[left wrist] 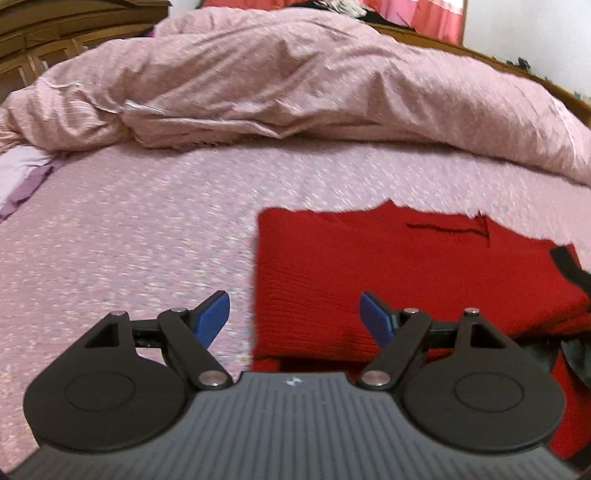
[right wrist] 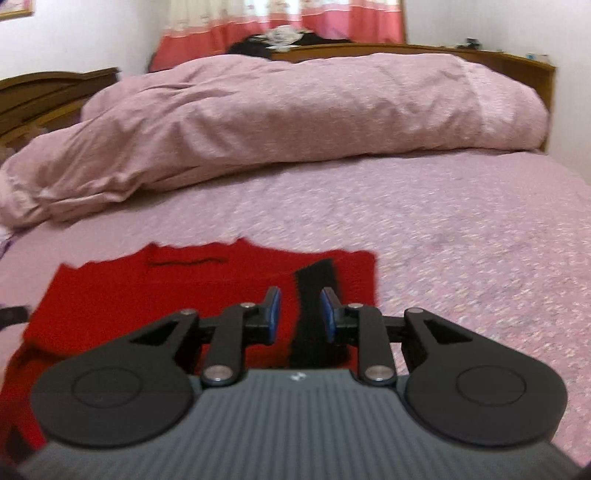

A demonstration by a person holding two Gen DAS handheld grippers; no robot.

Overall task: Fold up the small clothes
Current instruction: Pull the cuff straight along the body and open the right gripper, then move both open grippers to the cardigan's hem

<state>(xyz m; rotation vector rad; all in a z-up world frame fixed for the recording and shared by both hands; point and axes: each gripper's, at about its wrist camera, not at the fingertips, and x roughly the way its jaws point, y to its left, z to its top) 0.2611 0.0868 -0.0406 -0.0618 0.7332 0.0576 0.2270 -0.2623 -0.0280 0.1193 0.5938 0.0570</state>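
The left wrist camera is sitting just behind the left gripper, looking forward and downward across the bed, close over the left edge of the red garment. The right wrist camera is sitting behind the right gripper, facing likewise, near the garment's right side. Both views are sharing the garment, the heaped pink duvet, the wooden headboard and the pink curtain.

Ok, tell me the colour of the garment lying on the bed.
Red garment with black trim, clearest in the left wrist view.
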